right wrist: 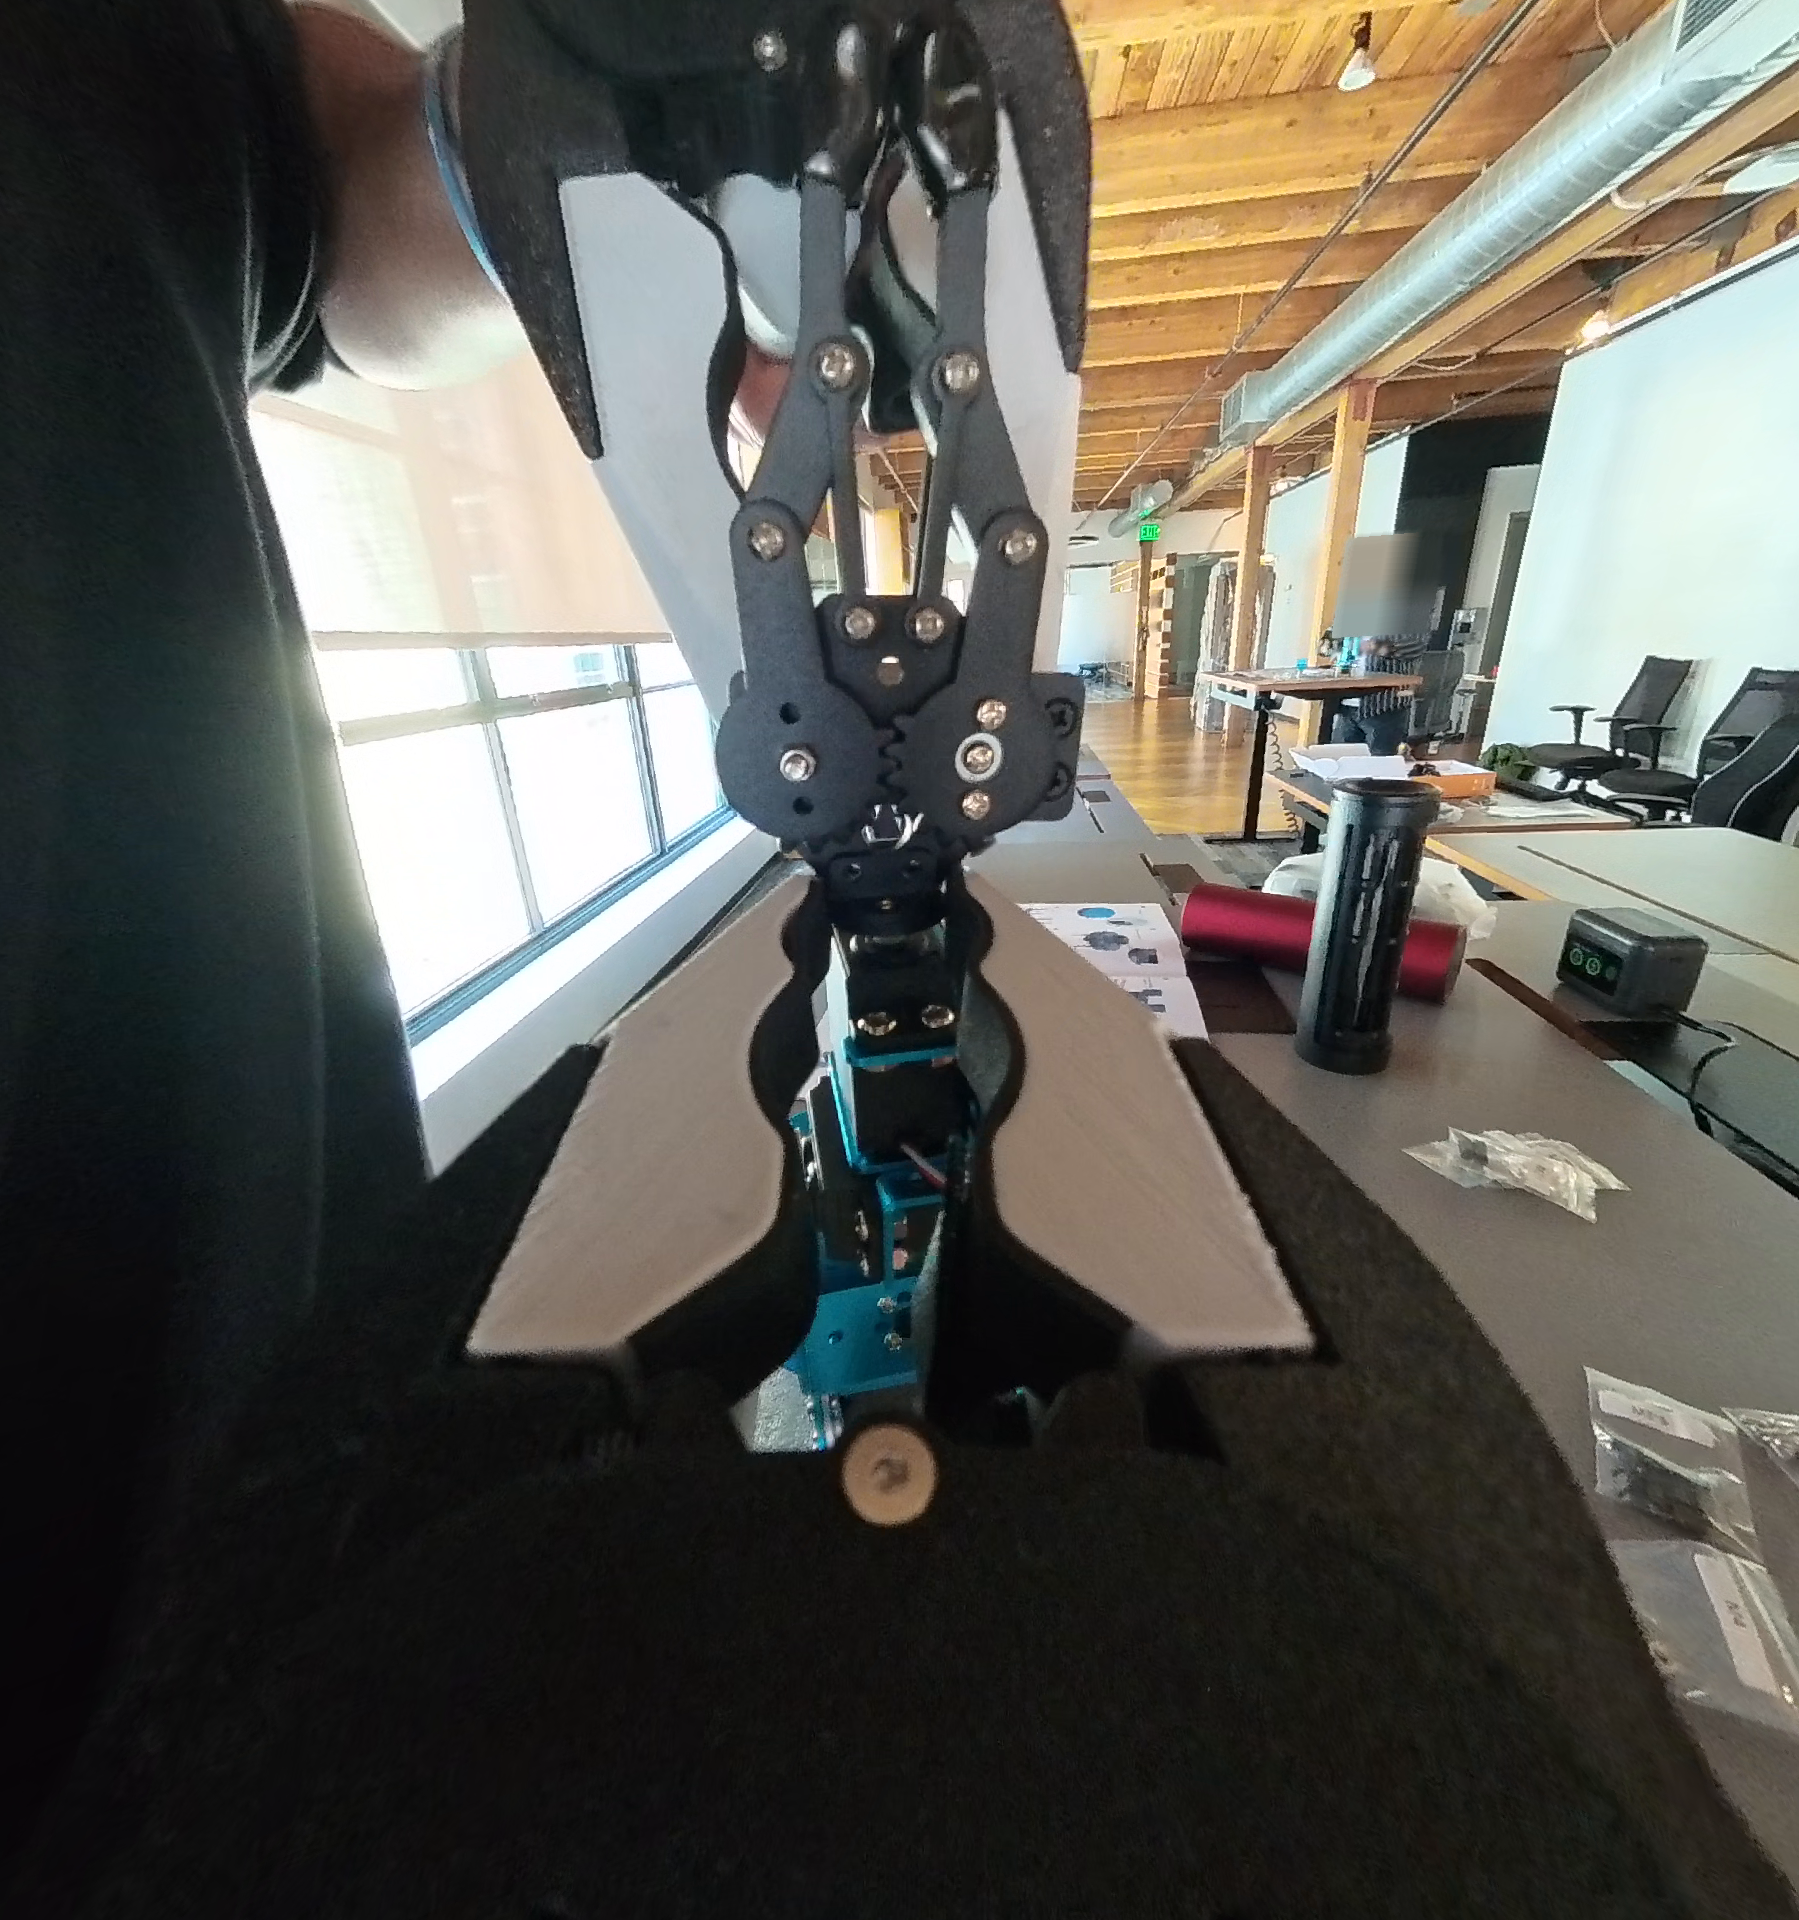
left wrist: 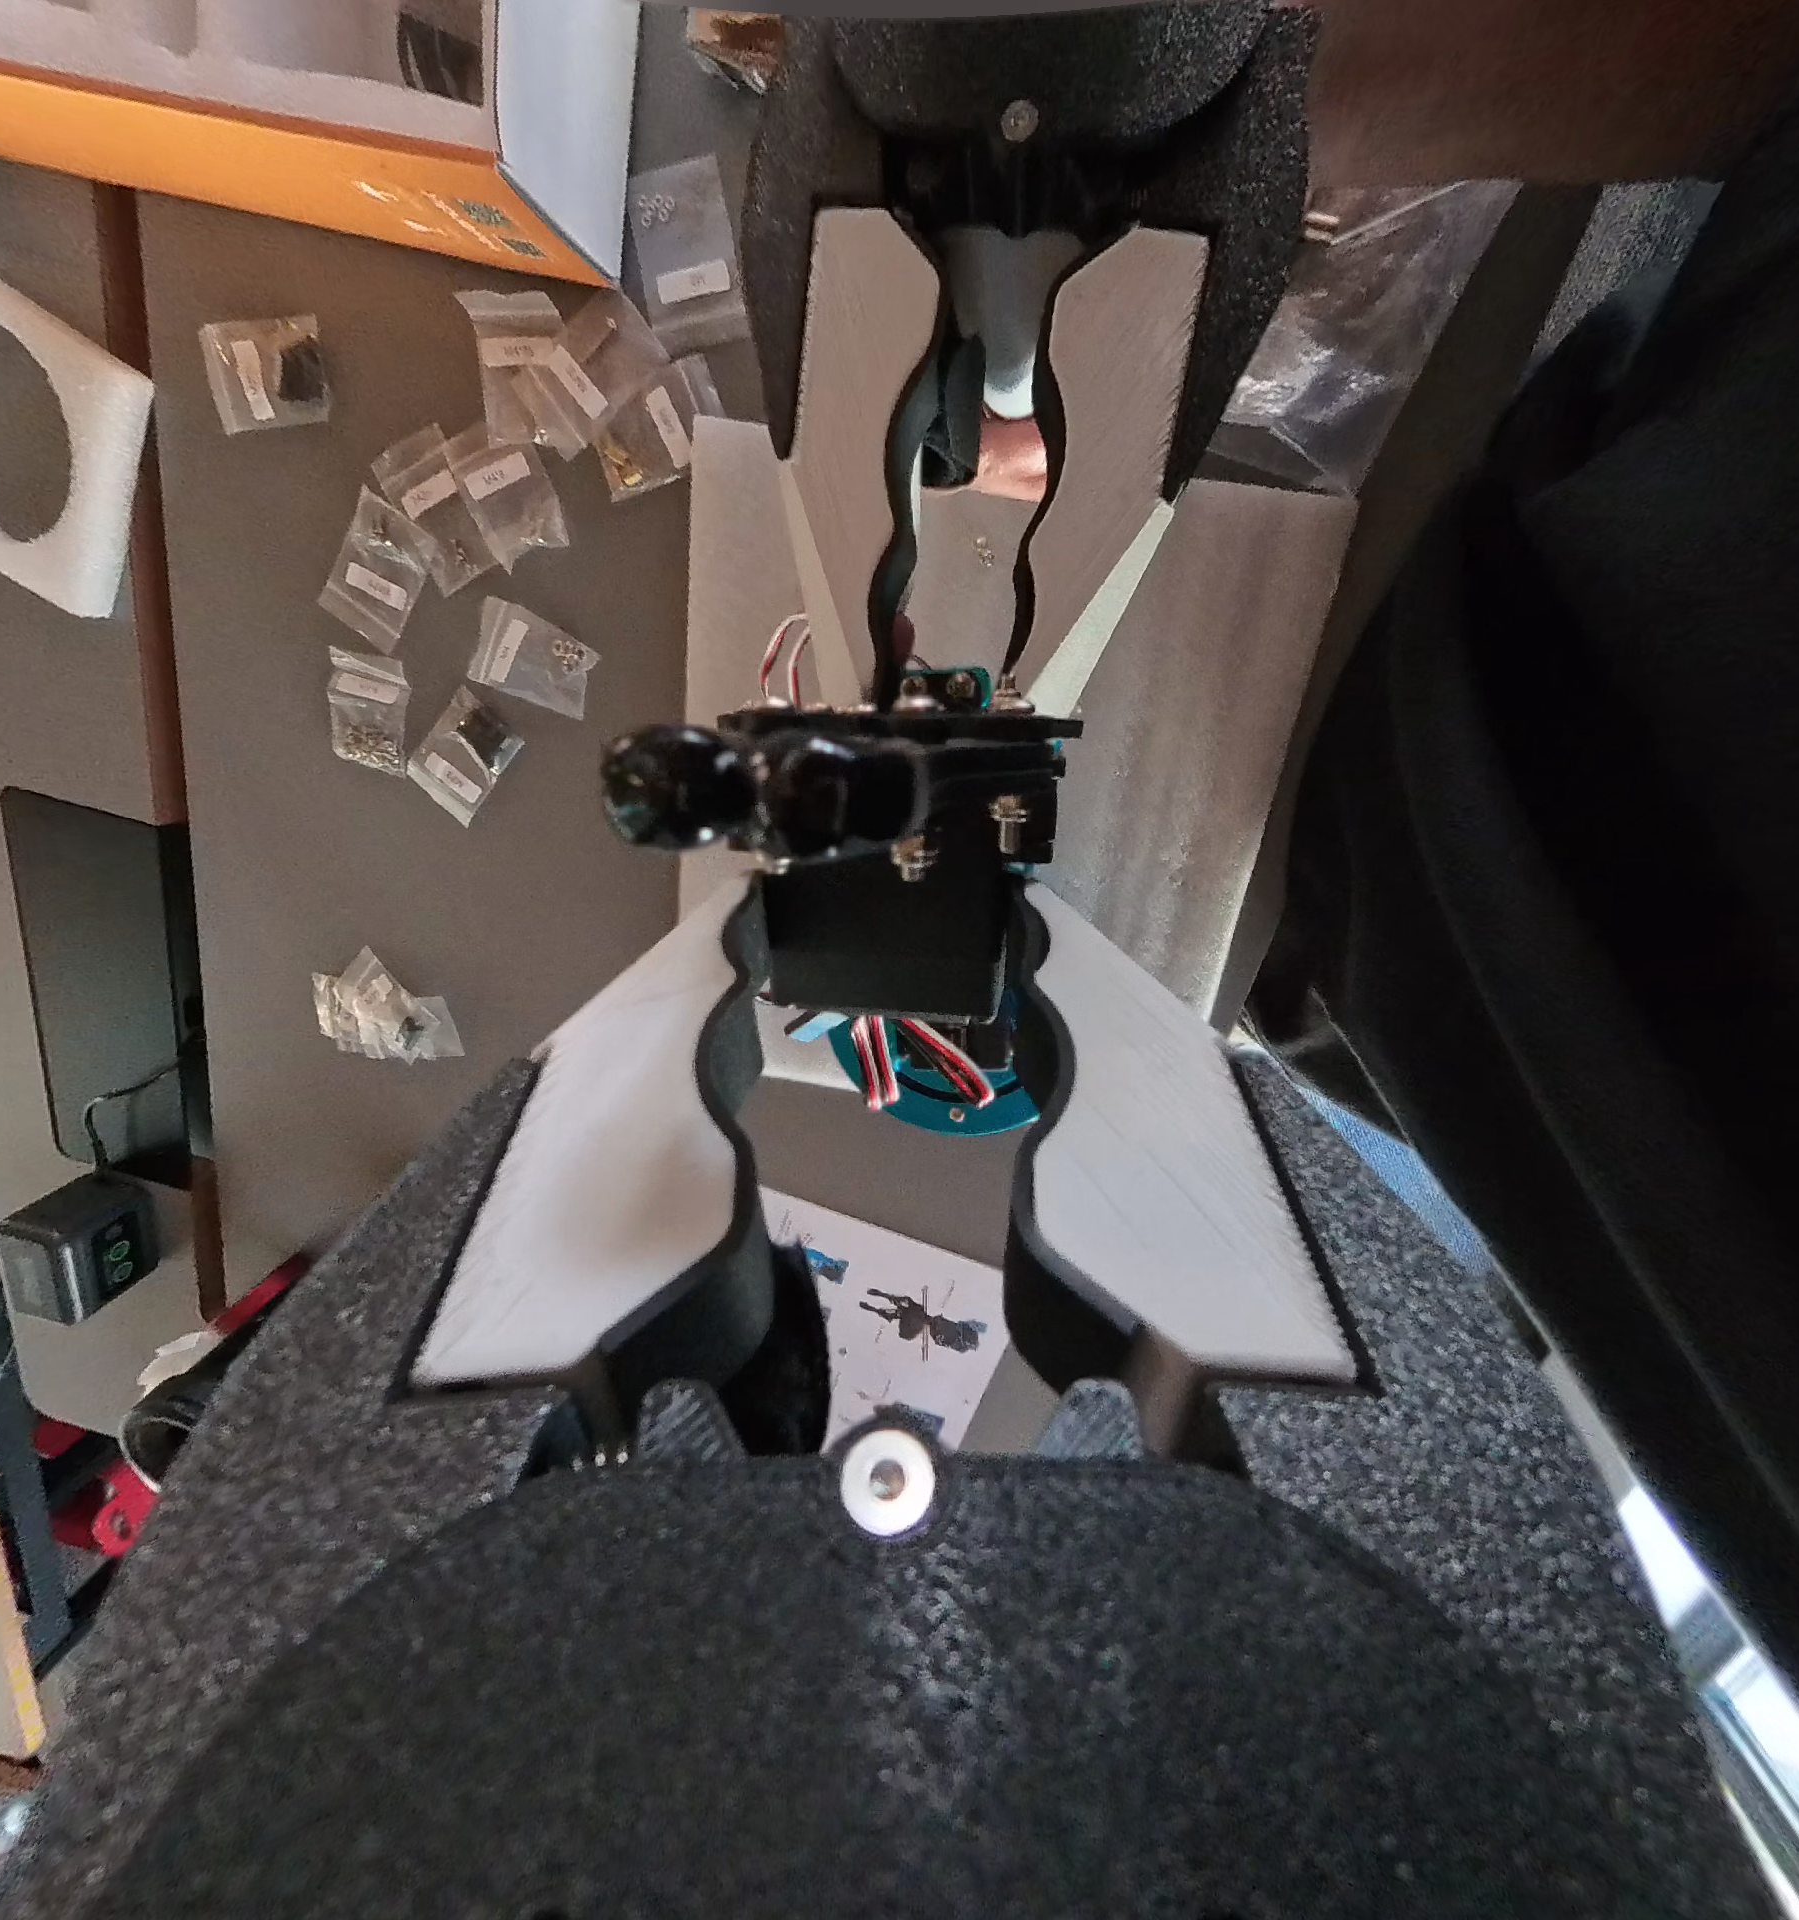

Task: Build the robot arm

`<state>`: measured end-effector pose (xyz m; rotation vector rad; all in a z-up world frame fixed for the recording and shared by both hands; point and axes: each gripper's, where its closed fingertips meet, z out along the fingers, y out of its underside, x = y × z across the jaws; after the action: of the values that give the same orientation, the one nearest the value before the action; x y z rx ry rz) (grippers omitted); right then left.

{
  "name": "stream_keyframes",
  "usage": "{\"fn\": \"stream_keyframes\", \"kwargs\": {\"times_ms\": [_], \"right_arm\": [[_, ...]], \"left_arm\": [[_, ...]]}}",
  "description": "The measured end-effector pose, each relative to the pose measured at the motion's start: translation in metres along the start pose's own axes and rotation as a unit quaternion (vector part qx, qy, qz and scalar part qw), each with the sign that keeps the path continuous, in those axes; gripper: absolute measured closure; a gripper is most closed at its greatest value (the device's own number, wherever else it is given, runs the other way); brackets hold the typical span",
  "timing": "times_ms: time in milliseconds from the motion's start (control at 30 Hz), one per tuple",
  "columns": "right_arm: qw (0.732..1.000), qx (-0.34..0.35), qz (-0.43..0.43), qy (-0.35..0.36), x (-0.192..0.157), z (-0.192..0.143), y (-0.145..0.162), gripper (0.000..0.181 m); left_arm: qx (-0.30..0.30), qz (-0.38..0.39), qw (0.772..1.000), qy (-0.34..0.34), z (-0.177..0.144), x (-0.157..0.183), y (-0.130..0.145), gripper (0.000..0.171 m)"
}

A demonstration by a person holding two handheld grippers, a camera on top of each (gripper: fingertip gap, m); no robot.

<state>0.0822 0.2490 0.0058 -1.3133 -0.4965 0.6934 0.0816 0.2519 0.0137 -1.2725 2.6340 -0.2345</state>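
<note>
A small robot arm [right wrist: 879, 1049] of black and blue metal, with a black claw [right wrist: 890, 665] at its end, is held in the air between both grippers. My left gripper [left wrist: 884, 935] is shut on the claw's black base block [left wrist: 890, 925]. It also shows at the top of the right wrist view [right wrist: 895, 665]. My right gripper [right wrist: 890, 925] is shut on the black joint just below the claw. It faces the left gripper and shows at the top of the left wrist view [left wrist: 947, 665]. Red, white and black wires [left wrist: 926, 1070] hang from the arm's blue part.
Below lies a grey table [left wrist: 562, 935] with several clear bags of small parts [left wrist: 438, 540], an orange box [left wrist: 251, 156], white foam [left wrist: 22, 436] and a printed sheet [left wrist: 905, 1320]. A black cylinder [right wrist: 1362, 925], a red cylinder [right wrist: 1248, 925] and a small power unit [right wrist: 1633, 956] stand to the right. A person's dark clothing [right wrist: 95, 935] is close on the left. My two grippers' fingertips are within a few centimetres of each other.
</note>
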Motion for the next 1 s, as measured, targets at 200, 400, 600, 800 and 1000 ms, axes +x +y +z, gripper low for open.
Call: {"fn": "stream_keyframes", "kwargs": {"times_ms": [200,400,600,800,1000], "right_arm": [[1.0,-0.012,-0.009,0.002,0.0,0.003,0.0,0.161],[1.0,-0.02,-0.015,-0.007,-0.002,0.005,0.0,0.161],[1.0,-0.021,-0.012,-0.017,-0.003,0.005,0.0,0.161],[0.999,-0.041,-0.019,-0.023,-0.004,0.004,0.001,0.161],[0.999,-0.041,-0.018,-0.029,-0.005,0.005,0.001,0.161]], "left_arm": [[0.042,-0.041,0.998,-0.018,0.002,-0.002,0.001,0.122],[0.12,-0.084,0.989,-0.009,0.0,-0.001,0.0,0.121],[0.212,-0.063,0.975,-0.018,-0.002,0.0,-0.004,0.121],[0.207,0.016,0.978,-0.01,-0.008,0.007,-0.002,0.113],[0.308,-0.026,0.951,-0.017,-0.044,0.006,-0.001,0.107]]}}
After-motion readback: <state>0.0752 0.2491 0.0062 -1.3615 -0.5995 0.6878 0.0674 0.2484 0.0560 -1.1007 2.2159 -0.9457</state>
